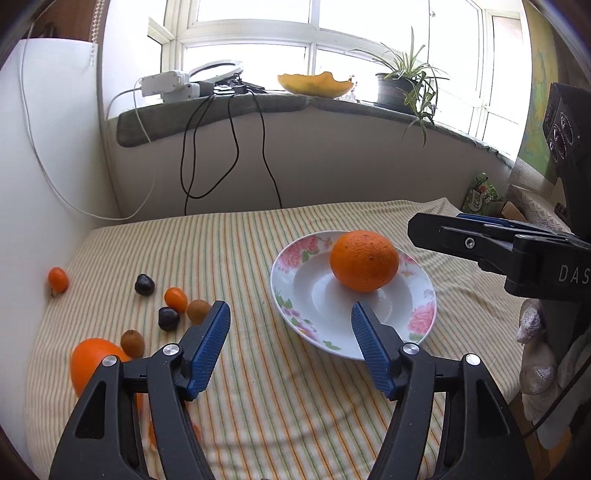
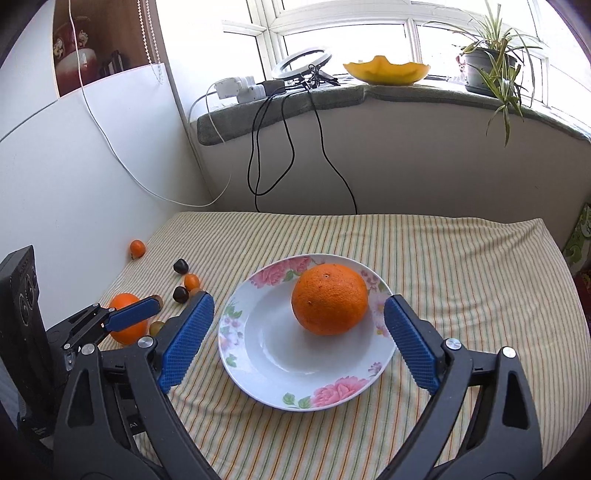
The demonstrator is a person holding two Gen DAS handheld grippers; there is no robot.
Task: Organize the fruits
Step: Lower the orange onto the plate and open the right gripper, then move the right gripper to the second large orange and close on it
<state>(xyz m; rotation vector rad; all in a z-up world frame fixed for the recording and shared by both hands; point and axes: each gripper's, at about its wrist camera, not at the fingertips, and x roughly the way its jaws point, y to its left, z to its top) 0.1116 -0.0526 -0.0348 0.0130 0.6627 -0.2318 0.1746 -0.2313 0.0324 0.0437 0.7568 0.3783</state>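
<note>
One orange (image 2: pixel 329 299) sits on the plate (image 2: pixel 258 354); another orange (image 1: pixel 92 360) and small fruits (image 1: pixel 176 298) wait lower left. Both claws gape empty.

Daylight floods through the big white-framed window (image 2: pixel 351 33) ahead of me. On its padded sill (image 2: pixel 369 99) I see a spider plant (image 2: pixel 491 55), a ring light (image 2: pixel 301 64) and a power strip (image 2: pixel 236 88), above plain white walls (image 2: pixel 74 166).

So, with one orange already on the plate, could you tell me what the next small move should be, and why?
Probably swing the left gripper, open and empty, toward the second orange on the cloth: one orange sits on the plate, and this one lies nearest those fingers.
</note>
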